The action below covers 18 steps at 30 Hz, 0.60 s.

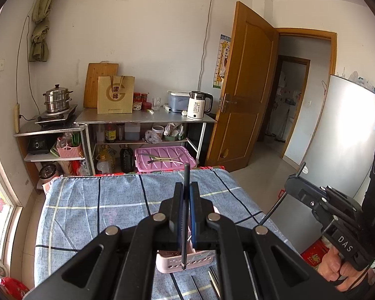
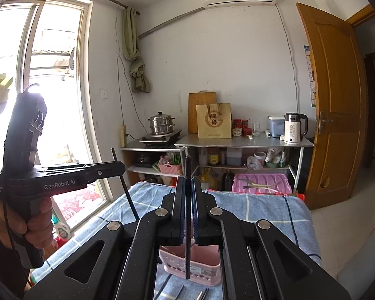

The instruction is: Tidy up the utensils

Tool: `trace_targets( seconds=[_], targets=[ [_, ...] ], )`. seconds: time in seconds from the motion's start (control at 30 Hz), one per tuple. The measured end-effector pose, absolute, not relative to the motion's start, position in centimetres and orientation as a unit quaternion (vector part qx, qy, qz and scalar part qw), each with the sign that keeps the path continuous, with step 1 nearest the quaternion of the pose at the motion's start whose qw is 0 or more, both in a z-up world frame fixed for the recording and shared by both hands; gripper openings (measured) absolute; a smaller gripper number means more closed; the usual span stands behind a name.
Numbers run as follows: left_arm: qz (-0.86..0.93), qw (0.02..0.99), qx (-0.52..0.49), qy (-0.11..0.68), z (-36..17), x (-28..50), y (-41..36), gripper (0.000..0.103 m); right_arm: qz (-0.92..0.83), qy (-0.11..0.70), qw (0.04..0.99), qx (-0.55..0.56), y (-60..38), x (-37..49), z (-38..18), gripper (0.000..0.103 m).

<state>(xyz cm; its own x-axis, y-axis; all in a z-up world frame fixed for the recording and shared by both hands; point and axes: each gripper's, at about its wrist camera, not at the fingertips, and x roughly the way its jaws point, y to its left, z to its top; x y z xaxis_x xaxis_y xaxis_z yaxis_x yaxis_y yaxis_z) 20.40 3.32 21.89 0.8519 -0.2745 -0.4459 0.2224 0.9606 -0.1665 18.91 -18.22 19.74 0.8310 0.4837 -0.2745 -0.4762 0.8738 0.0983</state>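
My left gripper (image 1: 186, 187) is shut on a black chopstick (image 1: 185, 175) that stands nearly upright, its lower end in front of the pink utensil holder (image 1: 167, 262). My right gripper (image 2: 187, 182) is shut on a second black chopstick (image 2: 187, 250), also upright above the pink holder (image 2: 202, 262). Each gripper shows in the other's view: the right one (image 1: 293, 178) at the right with its chopstick (image 1: 272, 211), the left one (image 2: 120, 166) at the left with its chopstick (image 2: 127, 195). Loose chopsticks (image 1: 213, 282) lie on the cloth near the holder.
A blue checked cloth (image 1: 100, 207) covers the table. Behind it stand metal shelves (image 1: 142, 117) with a kettle (image 1: 198, 105), a steamer pot (image 1: 57, 100), bottles and a pink bin (image 1: 162, 158). A wooden door (image 1: 245, 95) stands open at the right. A window (image 2: 50, 75) is at the left.
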Motion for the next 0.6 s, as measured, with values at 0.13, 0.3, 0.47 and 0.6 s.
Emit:
trace_targets(
  seconds=[0.13,0.3,0.47,0.6],
  targets=[
    [-0.128,0.962,-0.060,0.233,22.4,21.8,3.7,0.005,0.256,0.141,0.956,0.020,-17.4,20.0,20.2,0.005],
    [-0.126,0.962,-0.065,0.233,21.7,23.3,4.2,0.005,0.256,0.140,0.956,0.023,-16.4,21.6,20.0,0.004],
    [-0.122,0.960,-0.070,0.242,20.4,24.8,4.7,0.005,0.257,0.145,0.955,0.027,-15.7,23.1,19.2,0.005],
    [-0.121,0.958,-0.075,0.250,19.4,25.6,5.1,0.005,0.257,0.152,0.954,0.027,-15.3,24.1,18.5,0.004]
  ],
)
